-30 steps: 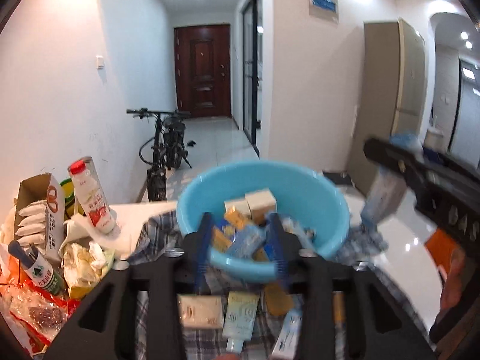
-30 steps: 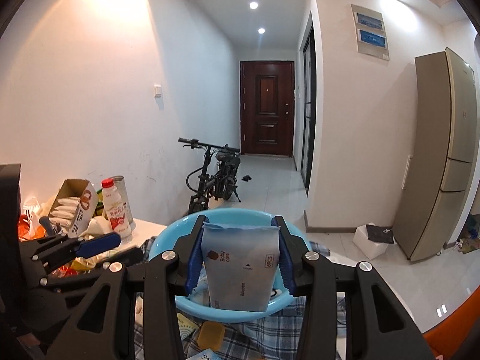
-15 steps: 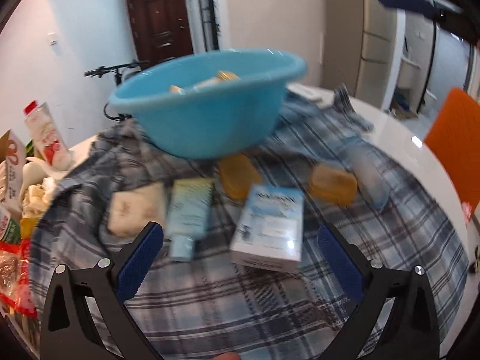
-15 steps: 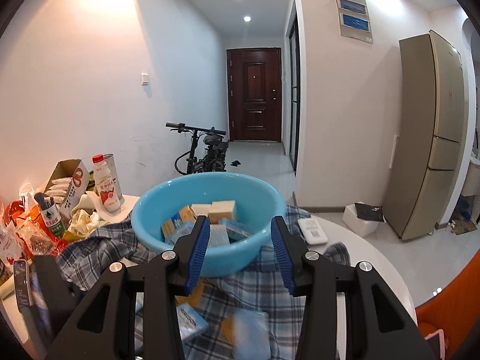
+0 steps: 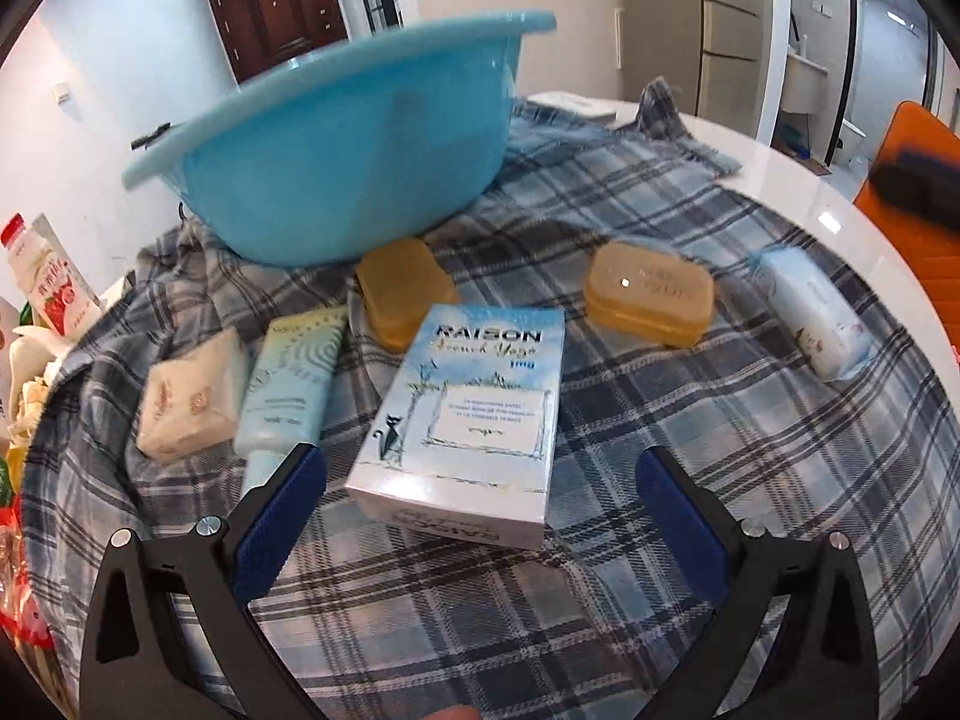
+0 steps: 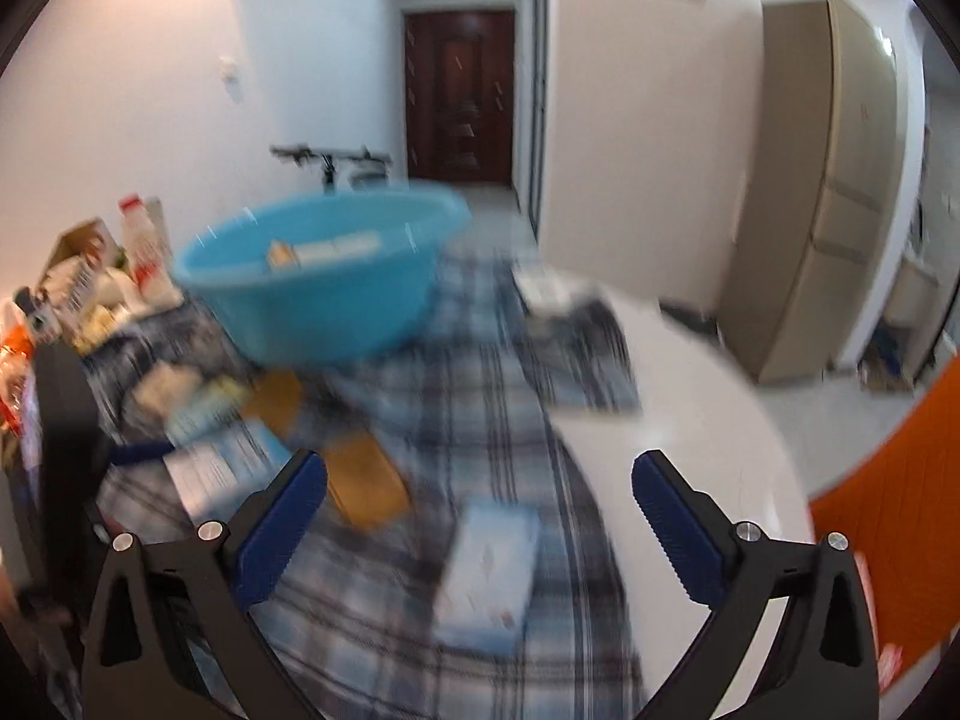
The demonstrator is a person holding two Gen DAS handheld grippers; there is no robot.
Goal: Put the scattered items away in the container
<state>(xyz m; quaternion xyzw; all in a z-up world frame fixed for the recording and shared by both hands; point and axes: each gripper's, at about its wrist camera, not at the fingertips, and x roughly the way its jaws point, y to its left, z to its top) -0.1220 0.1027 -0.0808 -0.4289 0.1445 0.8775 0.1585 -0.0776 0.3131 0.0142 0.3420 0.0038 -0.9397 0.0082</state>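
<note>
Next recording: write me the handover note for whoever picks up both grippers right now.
Left gripper: open, empty, poised around the RAISON box, not touching it.
Right gripper: fingers opening, nothing between them; blurred view, above the white-blue packet.
Blue basin sits at the back of the plaid cloth; some boxes are already in it.
Left on the cloth: RAISON box, two amber soap cases, pale blue tube, cream soap bar, white-blue packet.

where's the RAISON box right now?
Left wrist view: the RAISON box lies flat on the plaid cloth, centred just ahead of the open left gripper, below the blue basin, with a pale tube beside it.
</note>
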